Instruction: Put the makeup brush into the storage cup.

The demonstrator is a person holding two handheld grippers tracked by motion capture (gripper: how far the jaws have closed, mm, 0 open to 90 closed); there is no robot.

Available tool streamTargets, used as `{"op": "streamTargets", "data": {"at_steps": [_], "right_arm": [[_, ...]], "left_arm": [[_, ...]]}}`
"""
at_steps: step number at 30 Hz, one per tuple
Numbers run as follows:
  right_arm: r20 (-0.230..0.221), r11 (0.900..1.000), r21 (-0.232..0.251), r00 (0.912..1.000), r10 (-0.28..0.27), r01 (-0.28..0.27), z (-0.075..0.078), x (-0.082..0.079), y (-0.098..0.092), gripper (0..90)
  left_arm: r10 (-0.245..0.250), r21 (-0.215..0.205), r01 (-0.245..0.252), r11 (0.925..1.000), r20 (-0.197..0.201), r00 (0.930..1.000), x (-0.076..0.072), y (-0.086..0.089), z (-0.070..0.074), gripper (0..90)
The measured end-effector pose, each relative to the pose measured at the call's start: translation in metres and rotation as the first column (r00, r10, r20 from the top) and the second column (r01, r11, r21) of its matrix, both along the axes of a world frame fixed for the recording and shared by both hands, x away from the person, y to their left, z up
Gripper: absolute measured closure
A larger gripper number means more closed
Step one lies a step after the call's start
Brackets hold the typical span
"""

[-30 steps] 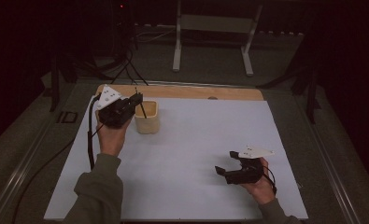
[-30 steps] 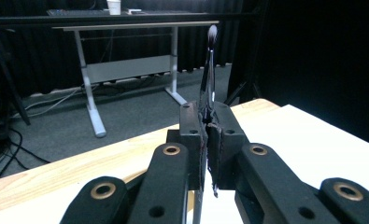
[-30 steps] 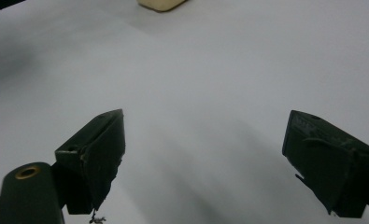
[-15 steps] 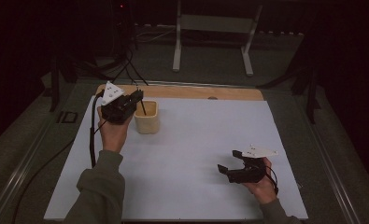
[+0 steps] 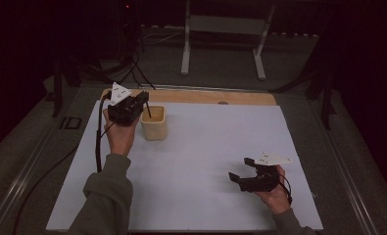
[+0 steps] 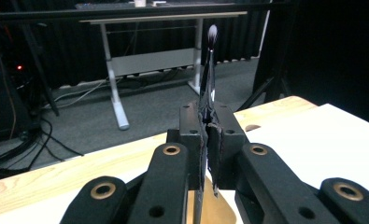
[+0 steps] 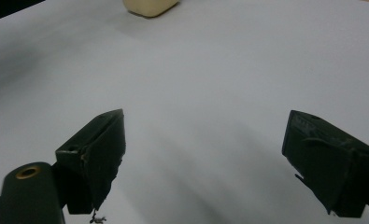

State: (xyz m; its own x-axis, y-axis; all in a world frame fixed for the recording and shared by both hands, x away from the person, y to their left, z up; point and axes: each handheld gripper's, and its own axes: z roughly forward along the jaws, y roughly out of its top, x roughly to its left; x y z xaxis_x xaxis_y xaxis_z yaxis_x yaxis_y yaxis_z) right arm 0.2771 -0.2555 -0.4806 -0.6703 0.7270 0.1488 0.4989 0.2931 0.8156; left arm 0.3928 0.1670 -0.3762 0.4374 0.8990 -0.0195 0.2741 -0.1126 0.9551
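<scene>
Right gripper (image 5: 242, 172) low over the white table (image 5: 210, 161), jaws wide apart, nothing between them (waiting, maybe). Farther off, left gripper (image 6: 205, 135) squeezed tight on a thin brush (image 6: 209, 65), soft tip up, handle end down. Just under and beside it, the cream cup (image 5: 154, 123), likely where the brush goes.

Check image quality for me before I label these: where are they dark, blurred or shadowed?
High view: room behind black, white table evenly lit. Left gripper view: brush sharp, bristle tip soft, background dim. Right gripper view: near jaws blurred, soft shadows on the table, cream cup cropped at top.
</scene>
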Motion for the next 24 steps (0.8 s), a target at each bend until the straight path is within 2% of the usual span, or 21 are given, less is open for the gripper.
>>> {"op": "streamTargets", "data": {"at_steps": [4,11,24], "right_arm": [[-0.002,1.000,-0.002,1.0000,0.005,-0.005,-0.001,0.000,0.001,13.2],[-0.001,1.000,-0.004,1.0000,0.007,-0.007,-0.001,0.000,0.001,13.3],[-0.005,1.000,-0.008,0.9999,0.010,-0.010,-0.002,-0.001,0.003,13.4]], "left_arm": [[0.045,0.005,-0.045,0.9990,-0.024,0.9987,0.008,-0.002,-0.005,85.9],[0.067,0.003,-0.067,0.9977,-0.034,0.9972,0.013,-0.003,-0.007,85.9],[0.062,0.021,-0.061,0.9979,-0.037,0.9974,0.014,-0.003,-0.009,85.8]]}}
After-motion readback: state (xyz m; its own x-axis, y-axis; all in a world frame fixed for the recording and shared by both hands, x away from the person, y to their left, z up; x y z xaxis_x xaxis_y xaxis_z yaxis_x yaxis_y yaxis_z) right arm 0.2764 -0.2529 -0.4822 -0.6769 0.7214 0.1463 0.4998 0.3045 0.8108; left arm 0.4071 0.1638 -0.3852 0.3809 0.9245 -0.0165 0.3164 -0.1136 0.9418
